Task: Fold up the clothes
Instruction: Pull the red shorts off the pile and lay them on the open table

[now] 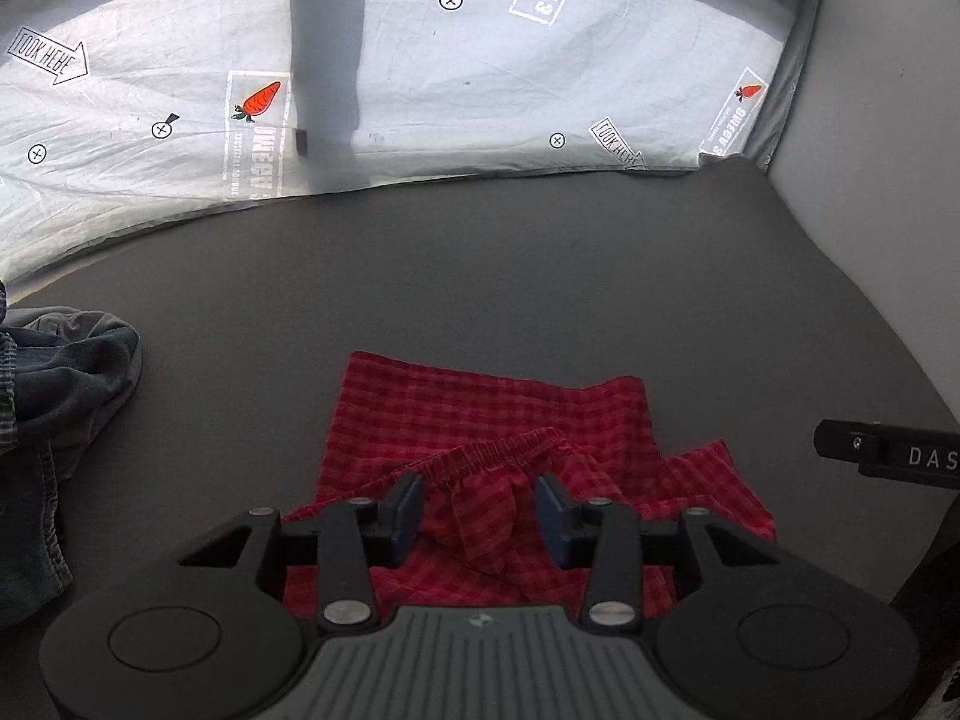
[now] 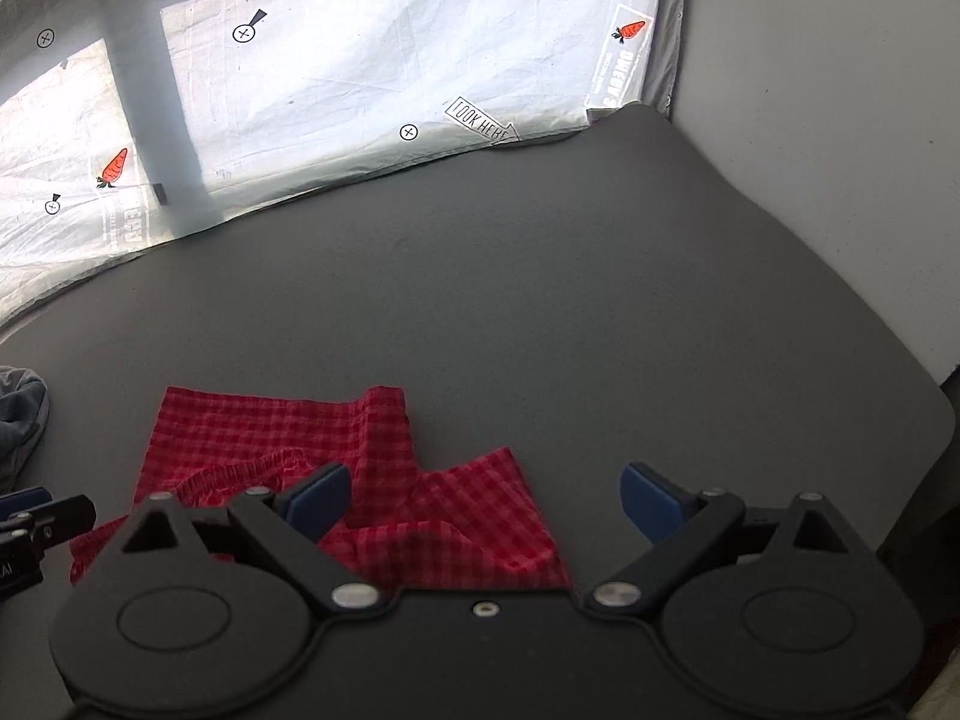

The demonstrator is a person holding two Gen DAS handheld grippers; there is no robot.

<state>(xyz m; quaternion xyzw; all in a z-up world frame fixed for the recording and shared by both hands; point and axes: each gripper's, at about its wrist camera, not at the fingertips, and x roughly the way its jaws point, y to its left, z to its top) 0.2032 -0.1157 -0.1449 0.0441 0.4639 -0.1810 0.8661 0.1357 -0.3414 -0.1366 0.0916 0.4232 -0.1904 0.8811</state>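
My left tongs (image 1: 478,501) hang part-open over the red checked shorts (image 1: 498,420), the blue pads either side of the gathered waistband (image 1: 504,450) but pressing on nothing. I judge that suits a release, the cloth now lying as a fold on the grey tabletop (image 1: 480,276). My right tongs (image 2: 486,501) stand wide and empty above the shorts' leg flap (image 2: 480,510), which pokes out towards 3 o'clock and looks unfinished; I would take that corner next. The shorts sit at the near edge, at 6 o'clock in both views, within easy reach. A heap of dark clothes (image 1: 54,396) waits at 9 o'clock, well apart, so the folding area stays free.
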